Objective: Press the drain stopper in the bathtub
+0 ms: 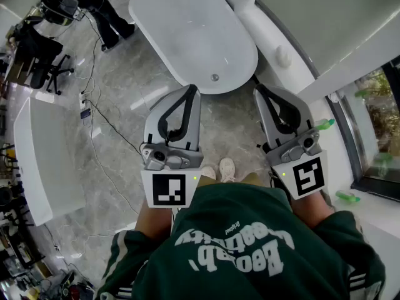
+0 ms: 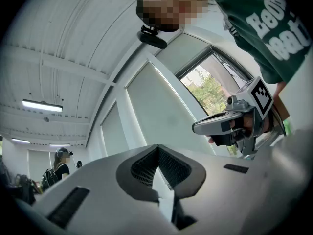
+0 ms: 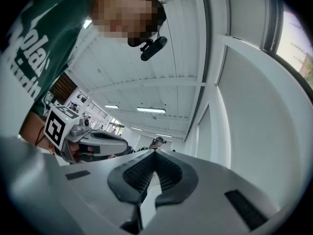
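Note:
In the head view a white oval bathtub (image 1: 187,30) stands on the marble floor ahead of me, with its small round metal drain stopper (image 1: 214,77) near the tub's near end. My left gripper (image 1: 192,89) is held up close to my body, jaws together, tips just short of the tub's near rim. My right gripper (image 1: 258,90) is beside it, also shut and empty. Both gripper views point upward at ceiling and wall. The left gripper (image 2: 157,146) and right gripper (image 3: 155,152) each show meshed pads with nothing between them.
A white ledge (image 1: 281,49) runs along the tub's right side under a window. Cables (image 1: 103,124) trail over the floor at left, near a white counter (image 1: 37,161) and an office chair (image 1: 44,74). My white shoes (image 1: 226,167) are below the grippers. A person (image 2: 61,160) stands far off.

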